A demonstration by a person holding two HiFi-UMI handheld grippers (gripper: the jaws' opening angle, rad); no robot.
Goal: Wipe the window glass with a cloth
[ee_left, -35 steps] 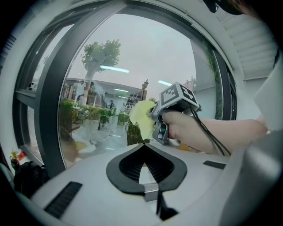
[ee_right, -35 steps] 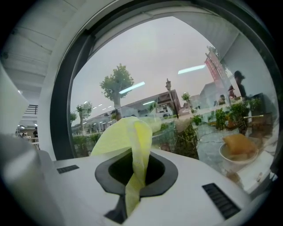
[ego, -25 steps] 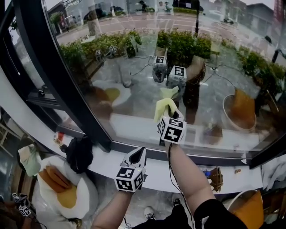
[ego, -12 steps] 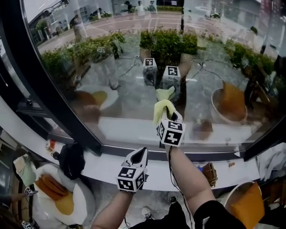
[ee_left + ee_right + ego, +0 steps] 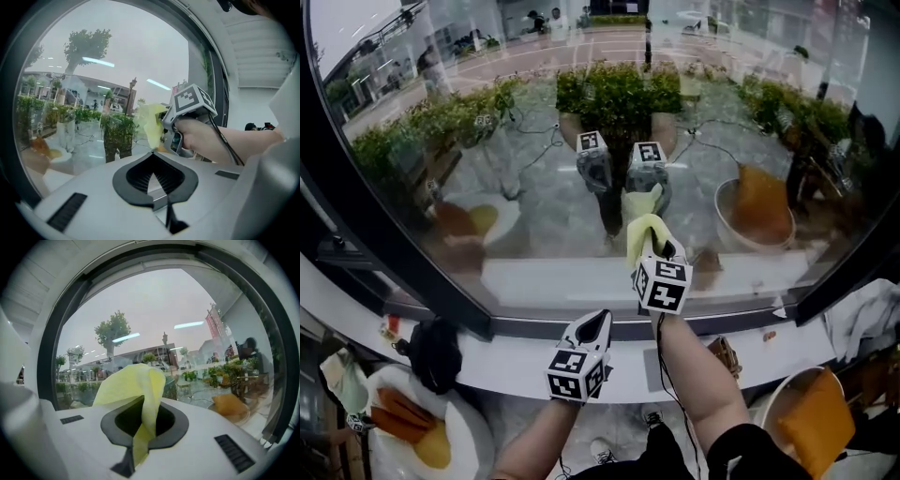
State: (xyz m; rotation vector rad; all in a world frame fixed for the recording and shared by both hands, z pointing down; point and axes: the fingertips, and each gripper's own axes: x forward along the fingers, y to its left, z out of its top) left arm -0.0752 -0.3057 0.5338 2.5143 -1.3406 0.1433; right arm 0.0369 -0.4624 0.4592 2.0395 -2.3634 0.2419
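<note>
Where my right gripper (image 5: 142,430) clamps it, the yellow cloth (image 5: 645,232) stands crumpled and folded over, raised before the lower window glass (image 5: 534,187); contact with the pane I cannot confirm. Its folds cover that gripper's tips in the head view. My left gripper (image 5: 598,319) is clenched on nothing, lower down.

On the white ledge (image 5: 516,361), a black bundle (image 5: 434,352) sits toward the left end, with a small red-and-white item (image 5: 389,326) just beyond it — and a brown object (image 5: 724,354) lies toward the right end. Below the ledge's left end there's a white egg-shaped cushion (image 5: 469,439) with an orange centre. Below the right end — a white tub (image 5: 775,405) holding an orange cushion (image 5: 811,431). Outside, a green hedge (image 5: 614,94).
</note>
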